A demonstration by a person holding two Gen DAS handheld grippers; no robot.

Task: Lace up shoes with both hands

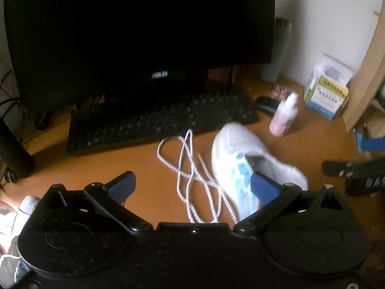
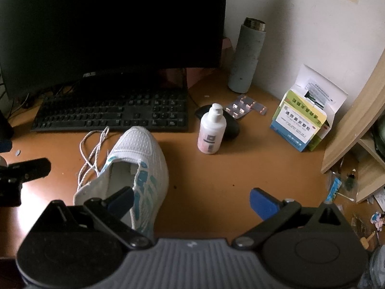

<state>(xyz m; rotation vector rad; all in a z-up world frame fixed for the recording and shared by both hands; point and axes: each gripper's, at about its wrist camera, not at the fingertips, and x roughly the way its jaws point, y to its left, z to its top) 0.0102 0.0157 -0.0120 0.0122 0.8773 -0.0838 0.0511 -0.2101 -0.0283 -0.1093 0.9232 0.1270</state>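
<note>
Left gripper (image 1: pixel 193 187): jaws spread wide, holding nothing, hovering low over the desk (image 1: pixel 149 168). Its right blue pad sits in front of the shoe (image 1: pixel 243 154); contact can't be judged from the blur. Right gripper (image 2: pixel 192 200): also wide open and empty, left pad overlapping the shoe's heel opening in its view.

Shoe: white mesh with light-blue stripes, unlaced, on the orange-brown desk, toe pointing at the keyboard (image 2: pixel 113 113). Lace (image 1: pixel 192 175), white with dark flecks, lies loose in loops just left of the shoe, touching its side.

Right of the shoe: white pump bottle (image 2: pixel 211 130), label unreadable. Behind that a black mouse (image 2: pixel 231 125), blister packs (image 2: pixel 245 107), and an opened medicine box (image 2: pixel 303 122) with Chinese print, not legible.

Beyond the shoe: black keyboard, then a dark monitor (image 2: pixel 108 24) marked "ASUS". Grey flask (image 2: pixel 247 55) against the white wall.
</note>
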